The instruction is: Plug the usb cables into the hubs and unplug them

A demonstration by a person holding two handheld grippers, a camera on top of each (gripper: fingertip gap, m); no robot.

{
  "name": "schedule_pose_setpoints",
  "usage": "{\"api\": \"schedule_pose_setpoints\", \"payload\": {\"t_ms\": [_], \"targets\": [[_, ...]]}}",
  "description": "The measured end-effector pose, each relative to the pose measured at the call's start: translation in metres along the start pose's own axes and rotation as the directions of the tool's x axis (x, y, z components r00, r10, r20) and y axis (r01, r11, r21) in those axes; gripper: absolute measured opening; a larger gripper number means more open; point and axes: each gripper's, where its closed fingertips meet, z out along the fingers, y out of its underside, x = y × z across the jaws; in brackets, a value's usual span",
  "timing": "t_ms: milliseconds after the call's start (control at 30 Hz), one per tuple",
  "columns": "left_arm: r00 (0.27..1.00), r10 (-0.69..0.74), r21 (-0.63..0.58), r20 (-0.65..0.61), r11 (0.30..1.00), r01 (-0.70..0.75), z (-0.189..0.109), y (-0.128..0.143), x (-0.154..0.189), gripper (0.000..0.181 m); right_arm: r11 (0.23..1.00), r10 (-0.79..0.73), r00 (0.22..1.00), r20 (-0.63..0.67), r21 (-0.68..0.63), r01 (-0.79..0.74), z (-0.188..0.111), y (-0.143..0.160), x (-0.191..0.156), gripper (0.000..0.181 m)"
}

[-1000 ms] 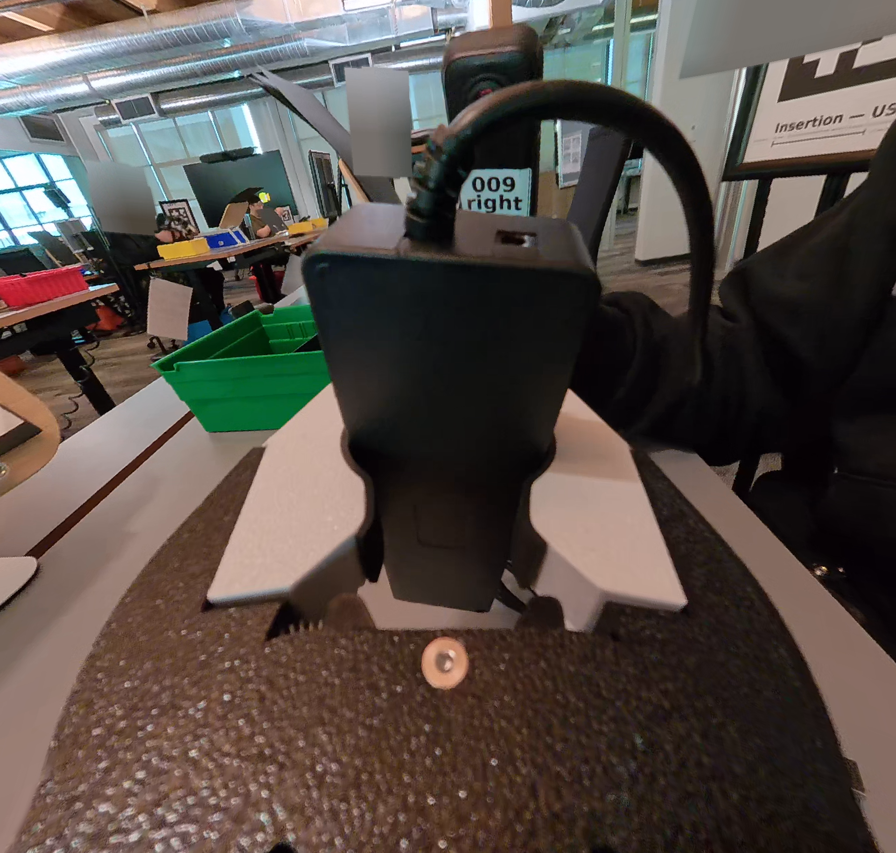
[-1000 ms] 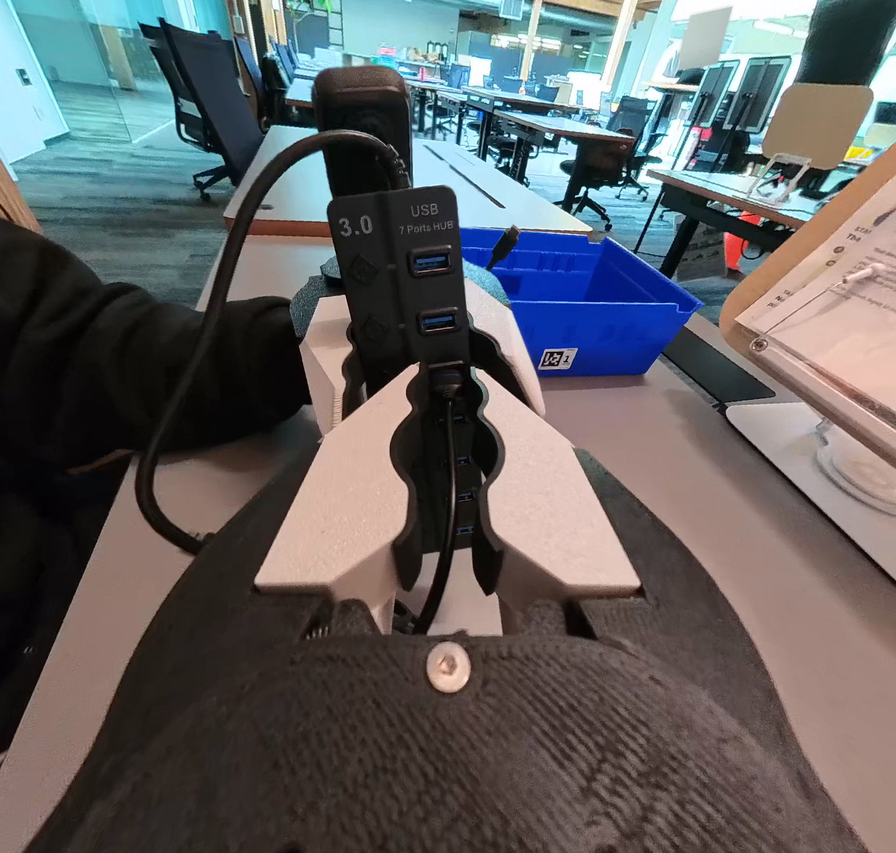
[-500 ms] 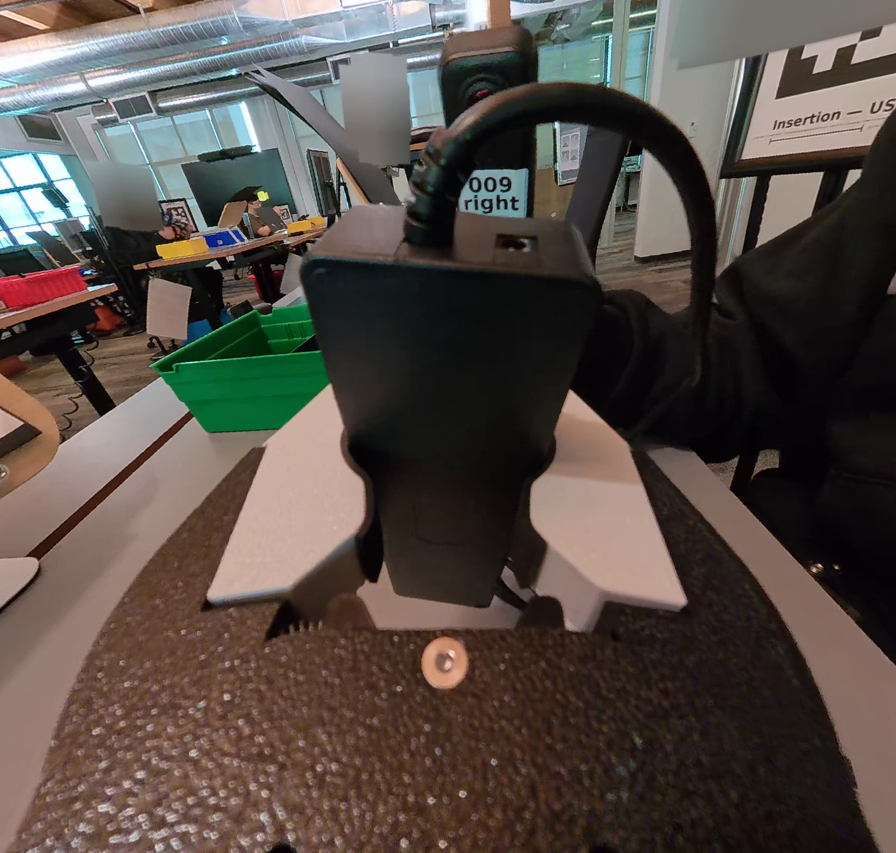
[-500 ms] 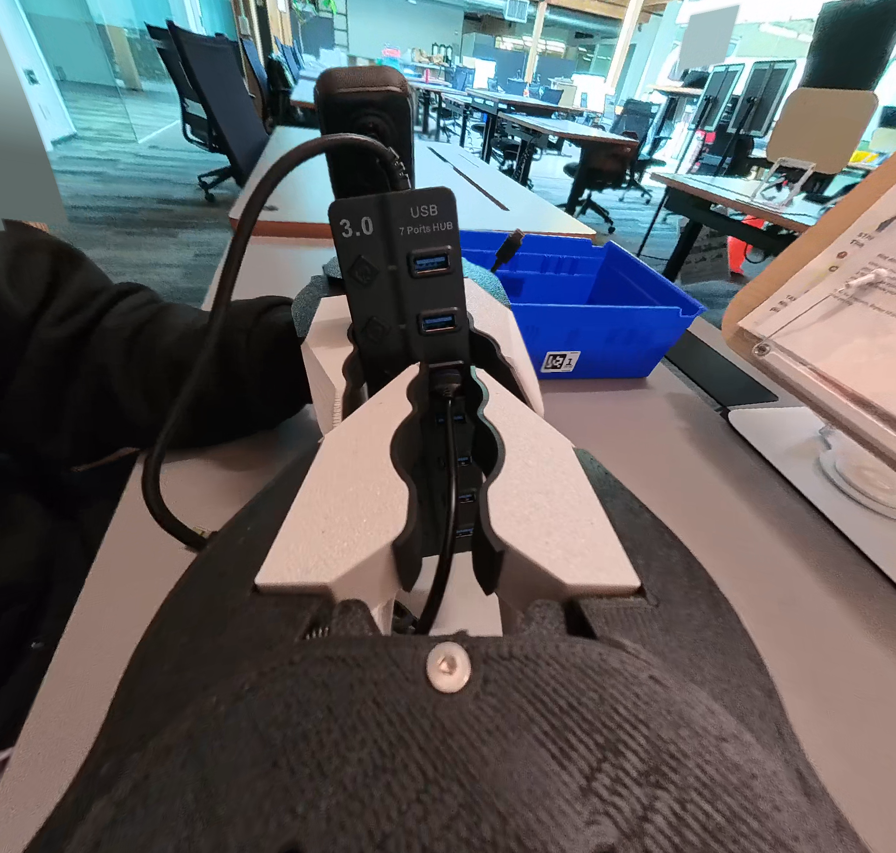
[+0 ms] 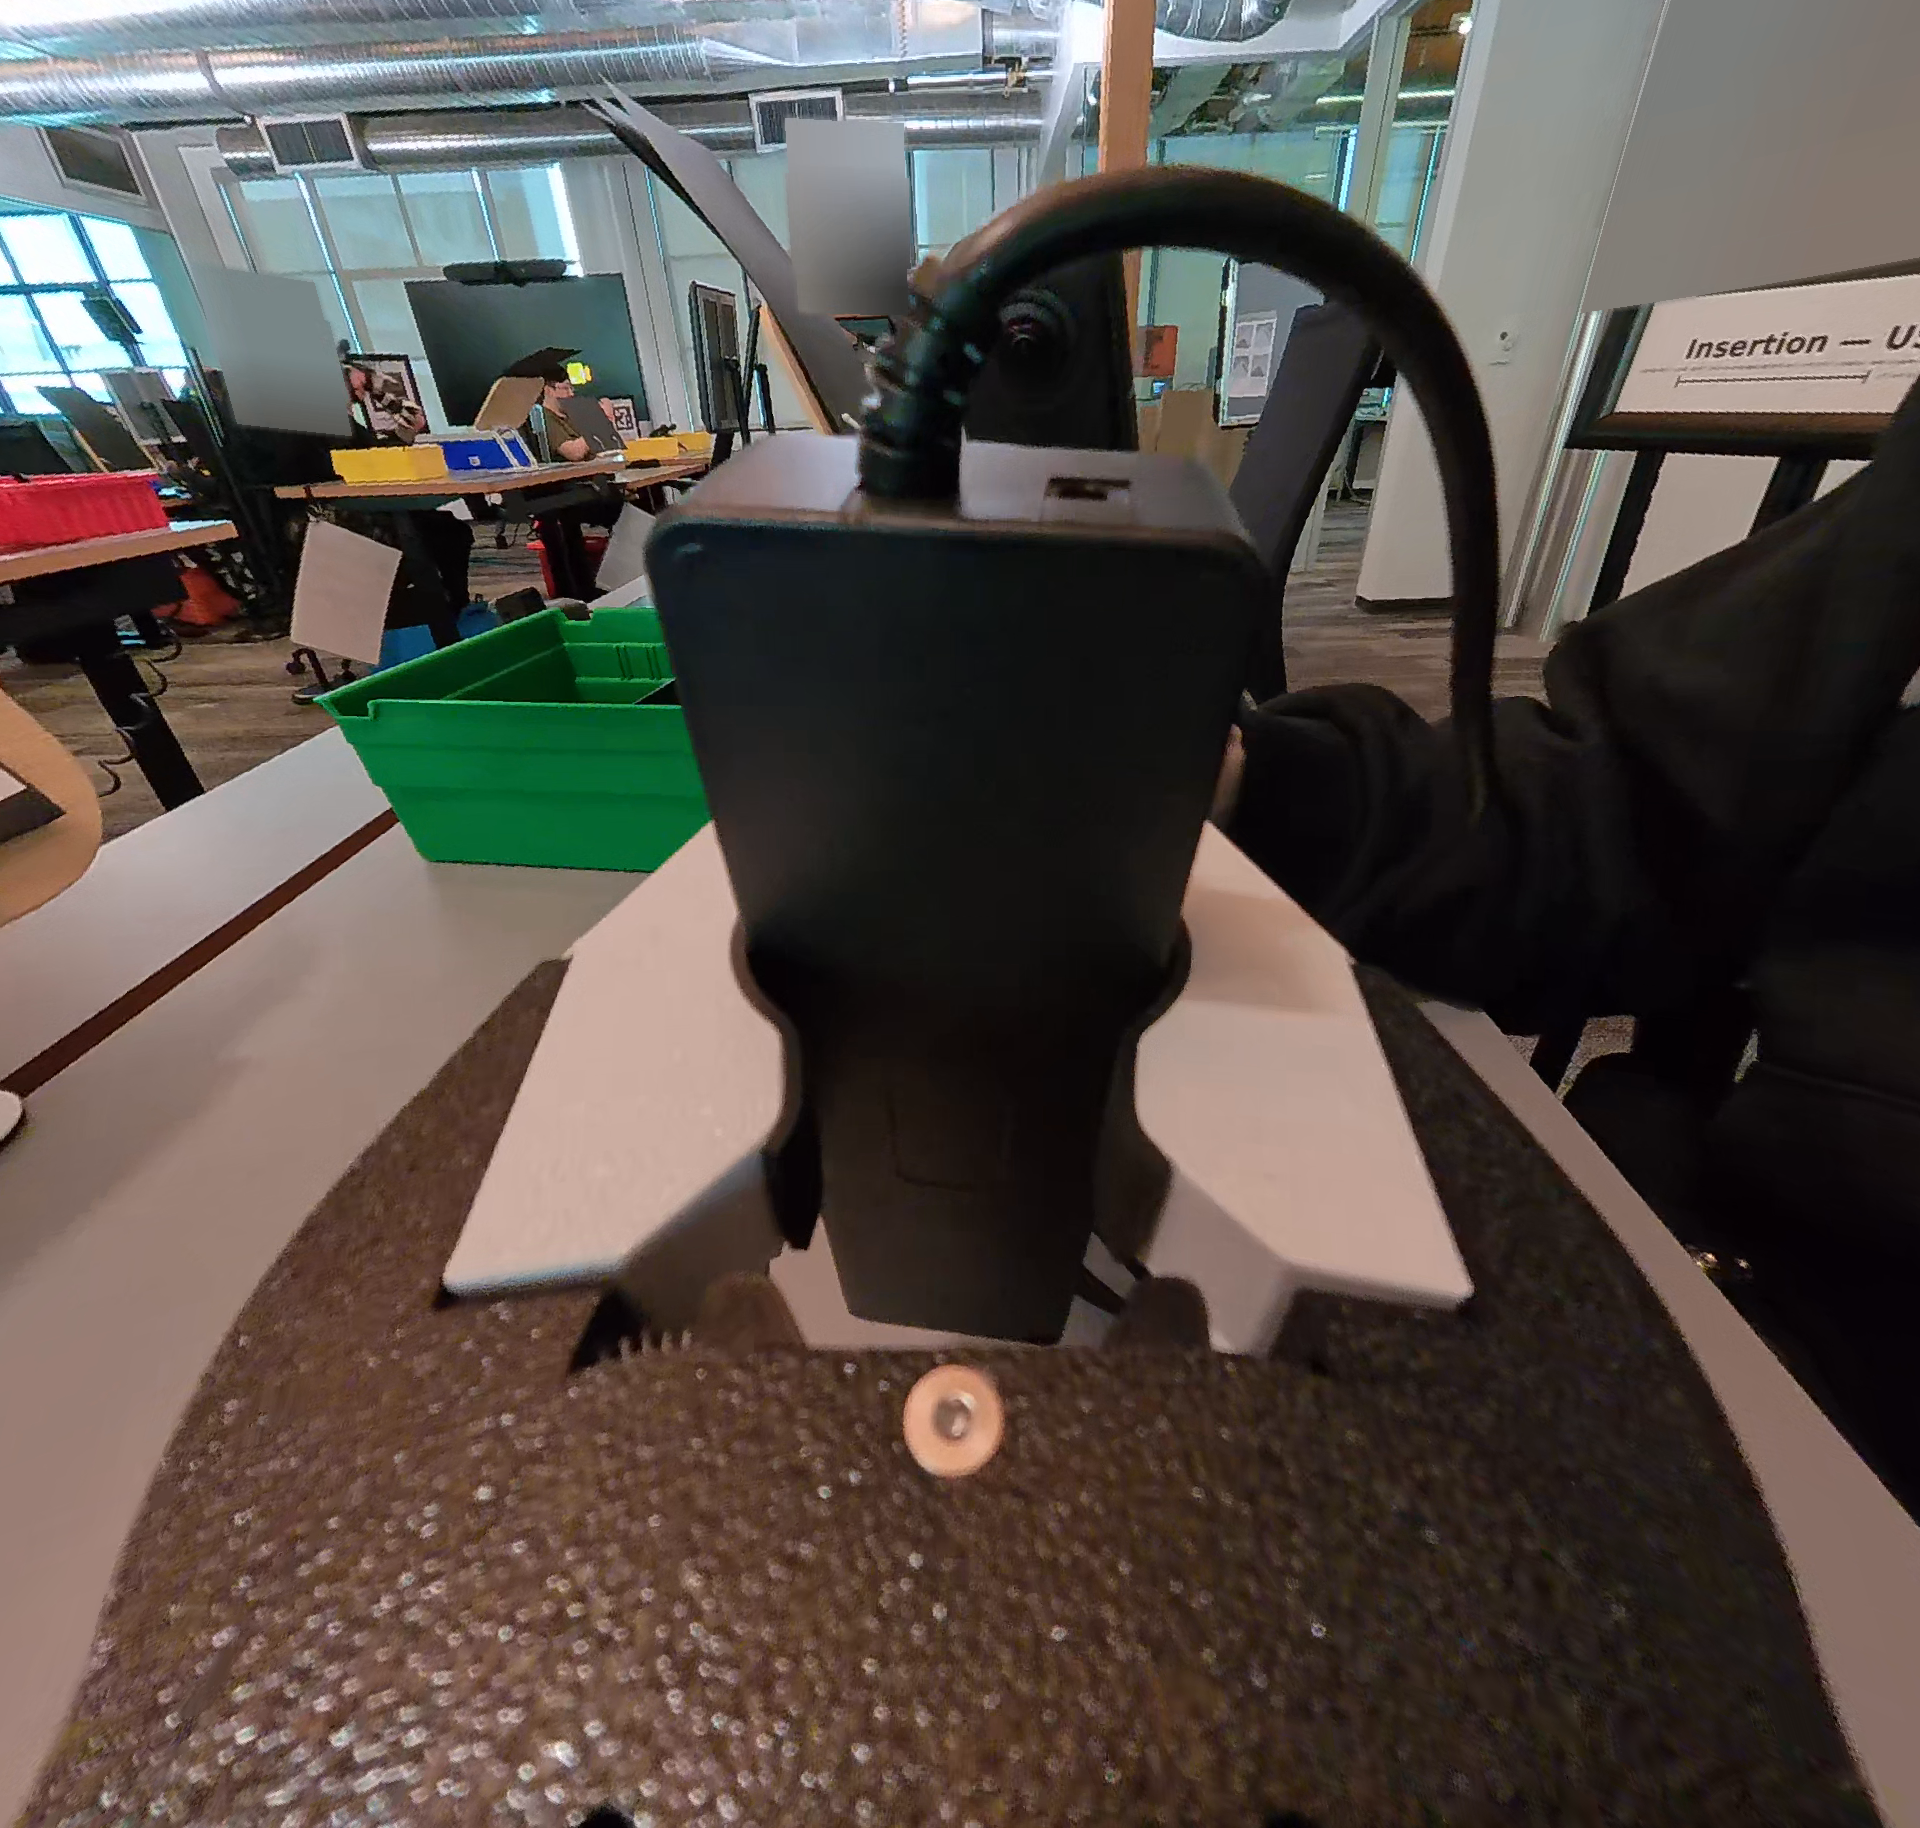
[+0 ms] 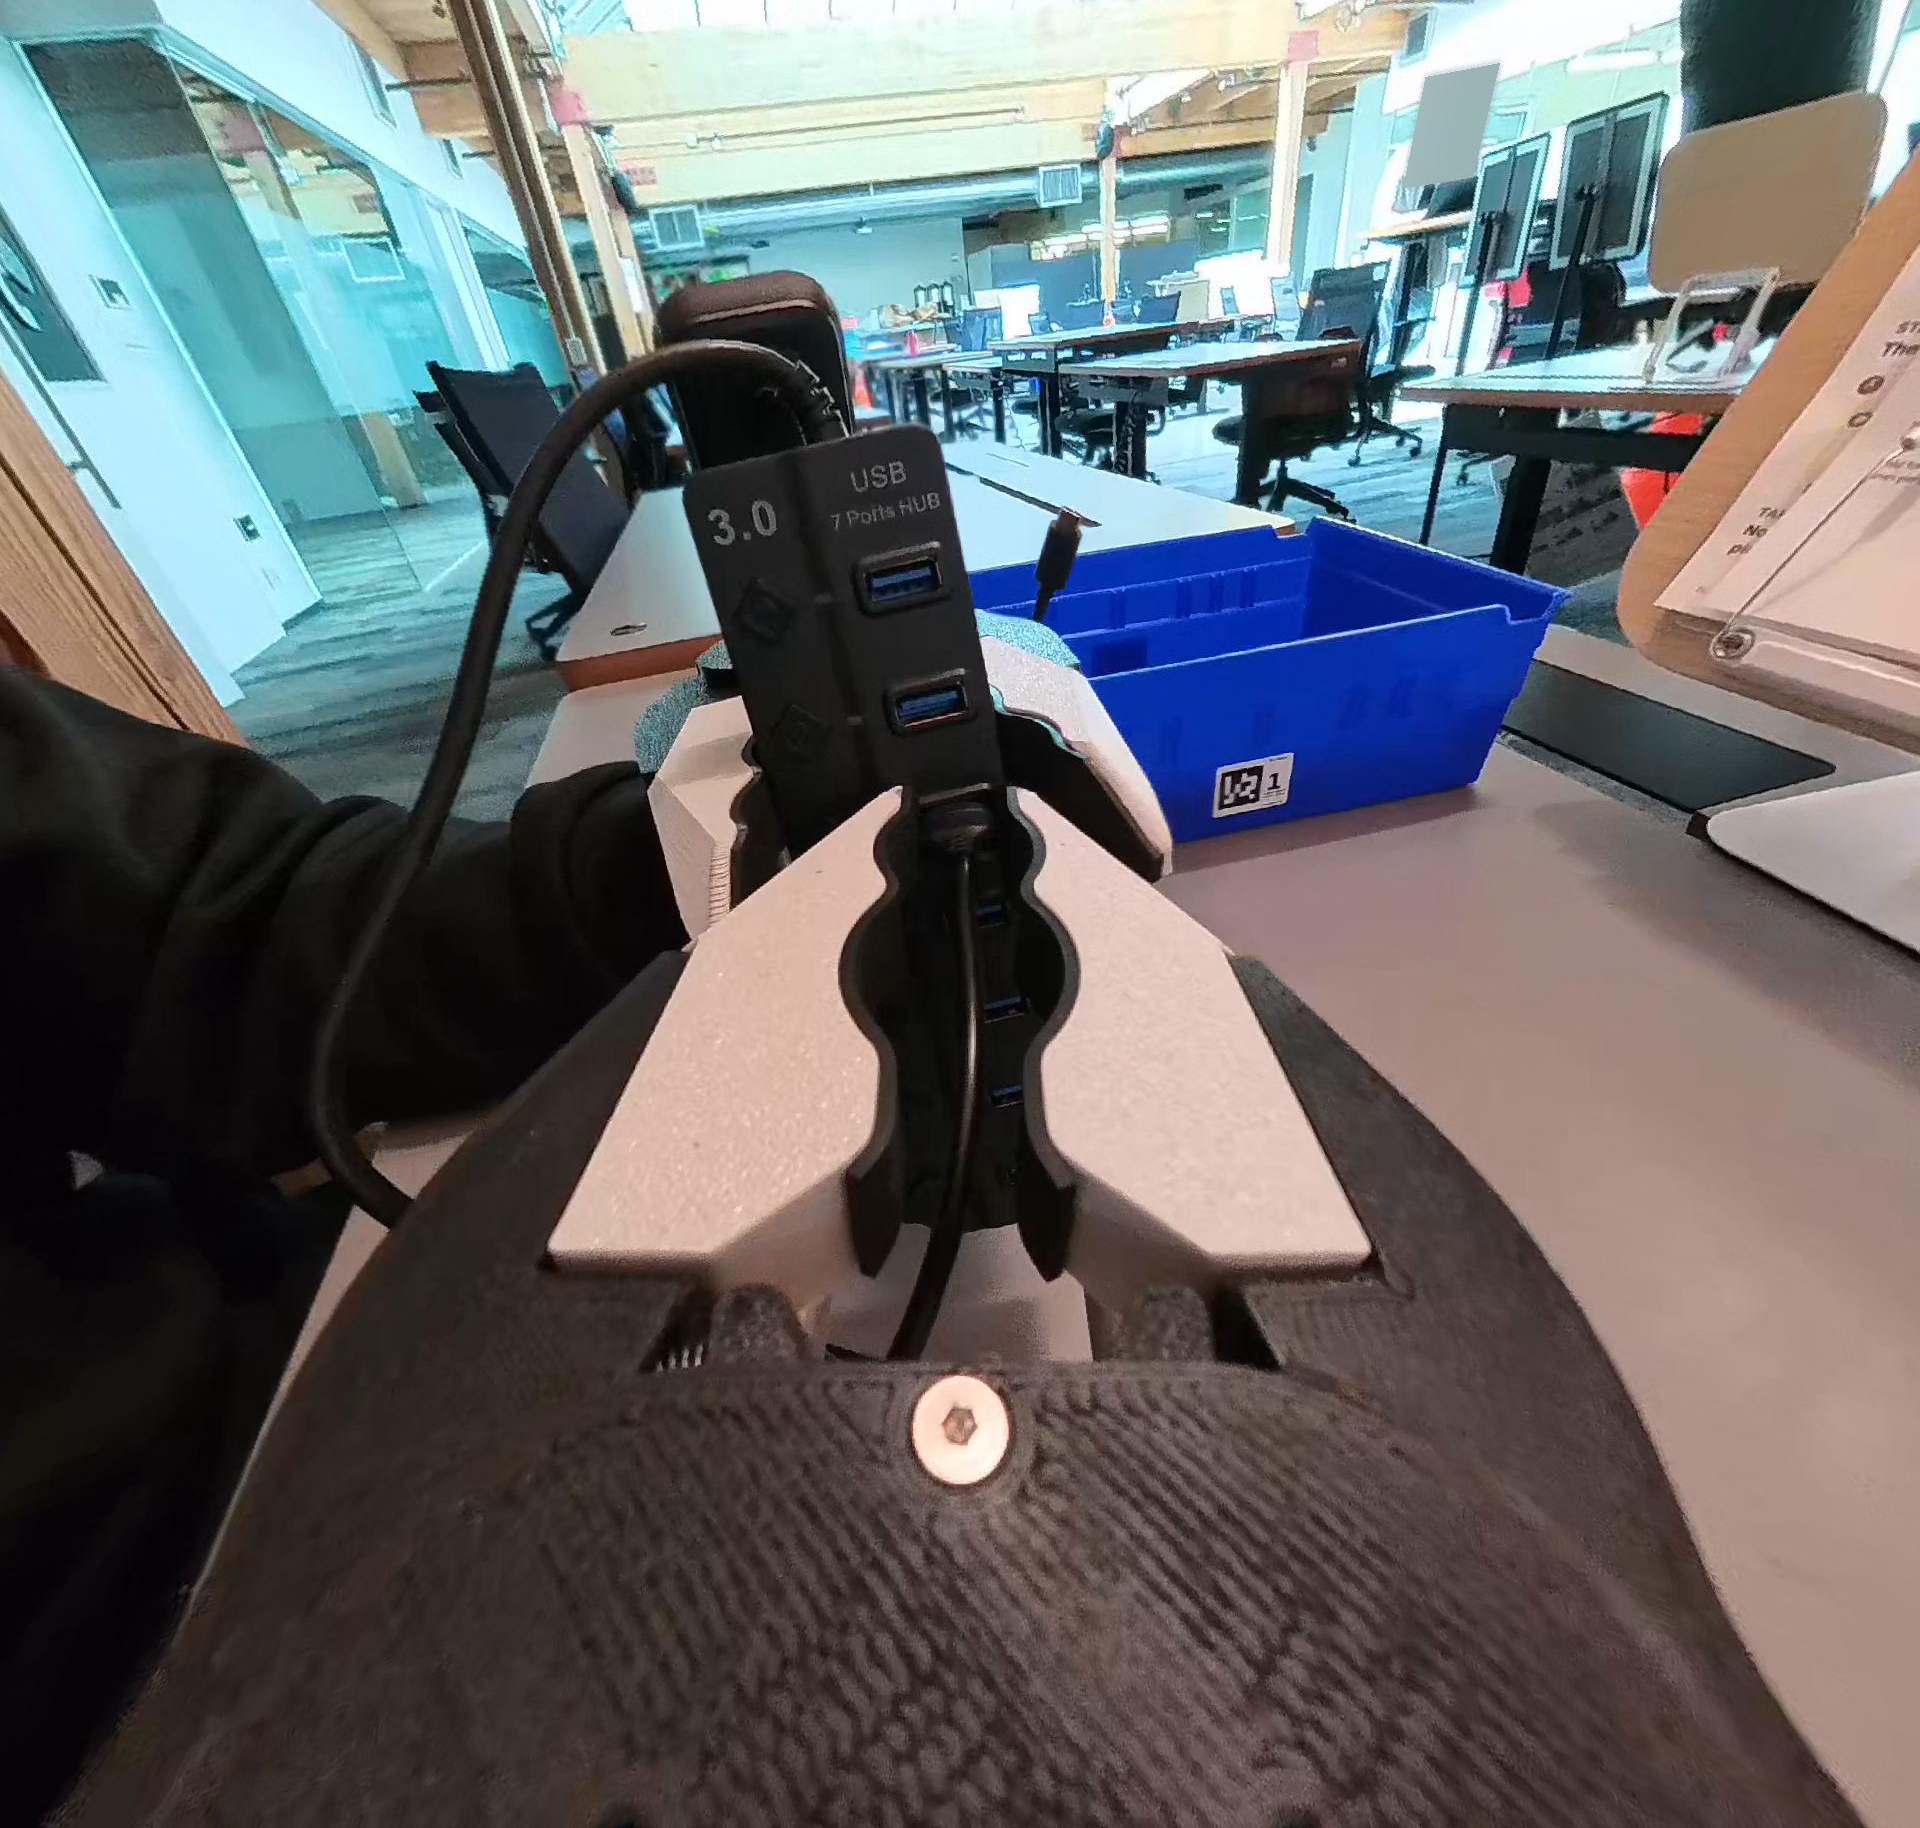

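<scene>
My left gripper point(image 5: 956, 947) is shut on a black seven-port USB hub point(image 5: 956, 791) and holds it upright above the table, back side to its camera. The hub's own thick cable point(image 5: 1351, 251) arches off its top to the right. In the right wrist view the hub's front point(image 6: 831, 615) shows two free blue ports at the top. My right gripper point(image 6: 956, 802) is shut on a black USB plug point(image 6: 954, 828) that sits at the third port; how deep it sits is hidden. Its thin cable point(image 6: 961, 1051) runs back between the fingers. The left gripper's fingers point(image 6: 1091, 739) clamp the hub behind.
A green bin point(image 5: 520, 739) stands on the grey table point(image 5: 260, 999) behind the hub. A blue bin point(image 6: 1299, 677) with a loose cable end stands ahead on the right. A clipboard stand point(image 6: 1818, 479) is at the far right. A person's black sleeves point(image 5: 1558, 843) are close by.
Both grippers have tipped upward a little, so both views show more ceiling. The hub leans slightly left in the right wrist view. The plug stays at the third port.
</scene>
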Motion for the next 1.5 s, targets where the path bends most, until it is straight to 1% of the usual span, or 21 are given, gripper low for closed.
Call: {"api": "schedule_pose_setpoints", "payload": {"t_ms": [133, 300, 400, 500, 700, 867, 1167, 1233, 1267, 1300, 1333, 1367, 1400, 1433, 1467, 1500], "targets": [[1.000, -0.010, -0.002, 0.000, 1.000, 0.010, 0.000, 0.001, -0.001, 0.062, 1.000, 0.009, 1.000, -0.001, 0.008, -0.009, 0.000, 0.001, 0.001, 0.013], [1.000, -0.007, 0.012, -0.024, 1.000, 0.007, 0.001, -0.001, 0.004, 0.062, 0.996, -0.088, 0.996, -0.023, -0.018, 0.087, -0.001, -0.001, -0.002, 0.013], [1.000, -0.001, 0.012, -0.023, 1.000, 0.002, 0.000, -0.003, 0.004, 0.062, 0.993, -0.115, 0.993, -0.031, -0.028, 0.114, 0.000, -0.002, -0.003, 0.014], [1.000, 0.019, -0.002, 0.000, 1.000, -0.019, 0.004, -0.005, 0.003, 0.062, 0.993, -0.114, 0.994, -0.007, -0.037, 0.113, -0.004, -0.005, -0.003, 0.014], [0.999, 0.032, -0.017, -0.005, 0.999, -0.032, 0.008, -0.004, 0.006, 0.062, 0.982, -0.167, 0.986, 0.017, -0.091, 0.168, -0.009, -0.005, -0.004, 0.014], [0.998, 0.068, -0.034, -0.013, 0.997, -0.069, 0.010, -0.004, 0.011, 0.062, 0.975, -0.188, 0.981, 0.051, -0.110, 0.193, -0.013, -0.006, -0.008, 0.014], [0.997, 0.081, -0.039, 0.002, 0.996, -0.081, 0.012, -0.006, 0.010, 0.062, 0.968, -0.217, 0.975, 0.038, -0.124, 0.220, -0.015, -0.009, -0.009, 0.014], [0.996, 0.084, -0.054, 0.040, 0.995, -0.082, 0.010, -0.004, 0.004, 0.062, 0.969, -0.211, 0.977, 0.030, -0.125, 0.213, -0.015, -0.008, -0.006, 0.014], [0.993, 0.080, -0.039, 0.089, 0.996, -0.077, -0.002, -0.007, -0.007, 0.062, 0.975, -0.209, 0.977, -0.038, -0.082, 0.206, -0.024, -0.019, 0.004, 0.012], [0.989, 0.044, -0.002, 0.140, 0.999, -0.044, -0.020, -0.013, -0.021, 0.062, 0.979, -0.201, 0.970, -0.137, 0.005, 0.204, -0.049, -0.043, 0.020, 0.002], [0.986, 0.004, 0.064, 0.169, 0.998, -0.016, -0.035, -0.024, -0.030, 0.062, 0.976, -0.171, 0.964, -0.206, 0.097, 0.194, -0.081, -0.067, 0.034, 0.001], [0.985, -0.018, 0.146, 0.172, 0.989, -0.008, -0.043, -0.037, -0.032, 0.062, 0.969, -0.163, 0.952, -0.258, 0.142, 0.204, -0.105, -0.079, 0.043, 0.002], [0.985, -0.019, 0.189, 0.171, 0.982, -0.014, -0.044, -0.045, -0.032, 0.062, 0.972, -0.155, 0.952, -0.262, 0.133, 0.195, -0.117, -0.079, 0.047, 0.002], [0.983, -0.006, 0.163, 0.183, 0.986, -0.025, -0.039, -0.044, -0.033, 0.062, 0.978, -0.149, 0.959, -0.241, 0.104, 0.179, -0.117, -0.075, 0.045, 0.002], [0.983, 0.024, 0.121, 0.180, 0.992, -0.047, -0.034, -0.039, -0.031, 0.062, 0.972, -0.187, 0.949, -0.254, 0.093, 0.216, -0.115, -0.076, 0.042, 0.002], [0.983, 0.041, 0.110, 0.177, 0.992, -0.061, -0.031, -0.036, -0.029, 0.062, 0.969, -0.219, 0.944, -0.247, 0.058, 0.240, -0.111, -0.075, 0.038, 0.002]]}}
